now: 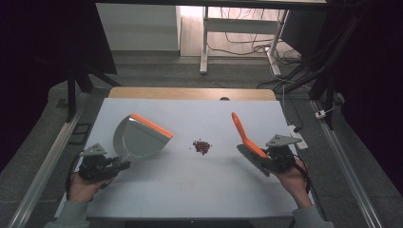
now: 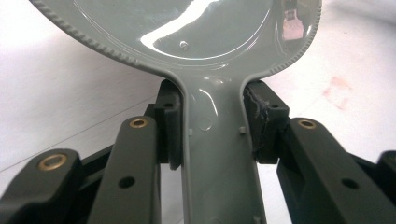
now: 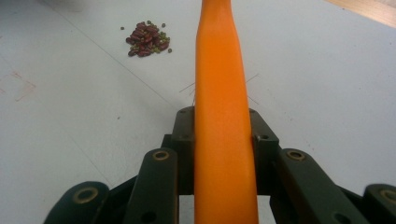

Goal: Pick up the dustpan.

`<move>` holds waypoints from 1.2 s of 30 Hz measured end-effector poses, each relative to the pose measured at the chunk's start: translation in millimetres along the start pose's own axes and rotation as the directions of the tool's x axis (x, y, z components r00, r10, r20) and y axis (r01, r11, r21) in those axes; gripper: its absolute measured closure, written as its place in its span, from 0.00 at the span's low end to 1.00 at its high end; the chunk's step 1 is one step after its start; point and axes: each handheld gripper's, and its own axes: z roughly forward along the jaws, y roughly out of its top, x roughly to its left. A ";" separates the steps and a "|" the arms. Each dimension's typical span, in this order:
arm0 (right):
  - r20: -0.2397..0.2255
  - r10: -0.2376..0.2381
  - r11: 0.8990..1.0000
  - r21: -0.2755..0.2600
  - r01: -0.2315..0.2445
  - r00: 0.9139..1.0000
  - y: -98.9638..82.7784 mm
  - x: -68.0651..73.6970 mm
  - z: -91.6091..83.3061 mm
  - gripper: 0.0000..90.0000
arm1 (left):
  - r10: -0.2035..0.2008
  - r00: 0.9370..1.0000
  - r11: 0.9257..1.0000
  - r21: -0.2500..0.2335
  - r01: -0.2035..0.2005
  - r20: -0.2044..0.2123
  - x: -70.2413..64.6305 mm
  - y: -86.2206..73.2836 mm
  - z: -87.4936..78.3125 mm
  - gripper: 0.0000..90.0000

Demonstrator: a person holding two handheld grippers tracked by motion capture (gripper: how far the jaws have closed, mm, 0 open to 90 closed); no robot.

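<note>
Dustpan (image 1: 138, 137) at the left, grey with an orange lip, is held by its handle in the left gripper (image 1: 116, 164), whose jaws clamp it on both sides. Beans (image 1: 202, 146) (a small reddish heap) lie mid-surface (image 1: 190, 190), between the tools. Right gripper (image 1: 266, 159) has its jaws closed on the orange brush (image 1: 247, 137), which is tilted up.
</note>
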 end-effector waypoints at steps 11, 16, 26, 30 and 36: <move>0.001 -0.004 1.000 0.001 0.004 1.000 0.0 0.3 1.1 0.79 | 0.052 0.998 0.998 0.040 -0.054 0.046 -16.3 5.5 8.1 0.68; 0.000 -0.005 1.000 0.002 0.005 1.000 0.4 1.2 1.8 0.79 | 0.077 0.995 0.995 0.059 -0.081 0.069 -27.6 9.8 14.9 0.68; -0.002 -0.012 1.000 0.007 0.012 1.000 0.5 2.2 3.4 0.79 | 0.136 0.984 0.980 0.127 -0.150 0.117 -47.6 14.3 30.8 0.68; -0.004 -0.008 1.000 0.009 0.008 1.000 0.4 2.8 3.9 0.79 | 0.147 0.981 0.975 0.150 -0.166 0.130 -53.3 14.5 37.2 0.68; -0.005 -0.009 1.000 0.010 0.009 1.000 0.6 3.6 3.7 0.79 | 0.153 0.979 0.965 0.193 -0.178 0.138 -58.2 13.8 43.9 0.68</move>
